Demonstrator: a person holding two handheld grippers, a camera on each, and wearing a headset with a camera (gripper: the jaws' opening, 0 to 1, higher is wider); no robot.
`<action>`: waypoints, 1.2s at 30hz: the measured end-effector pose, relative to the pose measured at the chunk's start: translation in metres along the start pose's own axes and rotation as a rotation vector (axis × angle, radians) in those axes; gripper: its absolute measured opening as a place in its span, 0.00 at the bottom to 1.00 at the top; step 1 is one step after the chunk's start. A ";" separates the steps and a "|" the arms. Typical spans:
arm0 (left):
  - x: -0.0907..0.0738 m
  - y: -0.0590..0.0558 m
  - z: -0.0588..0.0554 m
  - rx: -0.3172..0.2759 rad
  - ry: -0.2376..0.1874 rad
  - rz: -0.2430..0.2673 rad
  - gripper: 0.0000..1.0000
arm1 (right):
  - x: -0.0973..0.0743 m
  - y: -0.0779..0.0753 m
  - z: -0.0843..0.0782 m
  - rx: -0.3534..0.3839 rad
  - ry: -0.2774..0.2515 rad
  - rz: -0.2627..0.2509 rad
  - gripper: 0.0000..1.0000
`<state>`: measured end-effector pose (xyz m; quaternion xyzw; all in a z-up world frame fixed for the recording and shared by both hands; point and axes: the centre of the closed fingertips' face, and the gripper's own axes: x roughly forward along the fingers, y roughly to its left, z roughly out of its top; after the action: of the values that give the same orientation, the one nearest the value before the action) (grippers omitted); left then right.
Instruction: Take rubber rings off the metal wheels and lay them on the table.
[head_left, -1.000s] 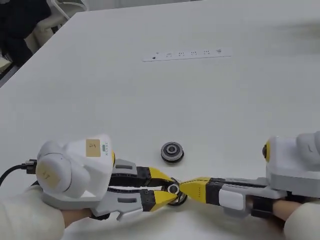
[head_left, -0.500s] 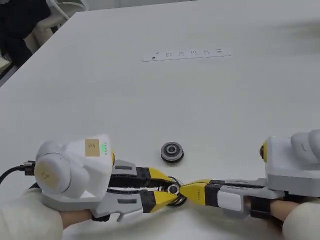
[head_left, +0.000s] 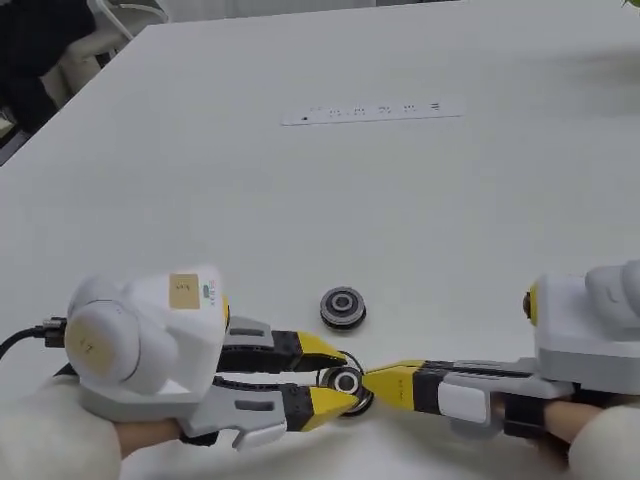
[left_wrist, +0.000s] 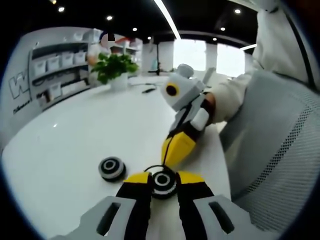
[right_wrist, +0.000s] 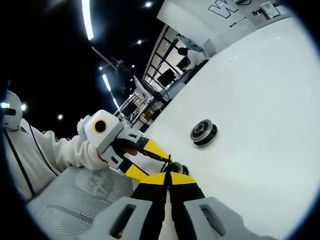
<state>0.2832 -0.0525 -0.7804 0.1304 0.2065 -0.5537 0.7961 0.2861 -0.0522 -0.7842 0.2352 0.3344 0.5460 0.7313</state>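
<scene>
Left tool (left_wrist: 163, 176) is clamped narrow on a metal wheel (head_left: 346, 380), pinning it at the near edge of the bench (head_left: 450, 200), just in front of the person. From the right comes the right tool (right_wrist: 168, 179), jaws pressed together, tips touching that same wheel. The thin black line between them reads as the rubber ring (head_left: 346, 358), pinched, with a slim loop of it standing off the wheel's far side. It's too fine to be certain how much has come free.

So this is the peeling step on the first wheel: one tool holds, the other strips. As I judge it, the next move needs the right tool to draw the ring away to the right and over the rim while the left grip keeps the wheel from turning or sliding, then set the ring down on open bench.

A little farther out sits the second wheel (head_left: 343, 307), apart from both tools, its dark band apparently on.

The count: two metal wheels, one ring being worked, one more likely waiting. Far across the bench lies one pale printed strip (head_left: 370, 112).
</scene>
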 end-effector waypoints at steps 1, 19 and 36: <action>0.000 -0.001 0.002 -0.002 -0.003 -0.002 0.25 | -0.001 0.001 0.001 -0.001 -0.002 0.001 0.00; -0.017 -0.021 0.038 0.075 -0.076 -0.068 0.48 | -0.026 0.014 0.018 -0.043 -0.054 -0.085 0.00; -0.053 -0.025 0.068 0.055 -0.123 -0.064 0.78 | -0.056 0.043 0.045 -0.096 -0.102 -0.162 0.00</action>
<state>0.2560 -0.0471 -0.6948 0.1114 0.1460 -0.5912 0.7854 0.2824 -0.0925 -0.7109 0.1997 0.2883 0.4878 0.7994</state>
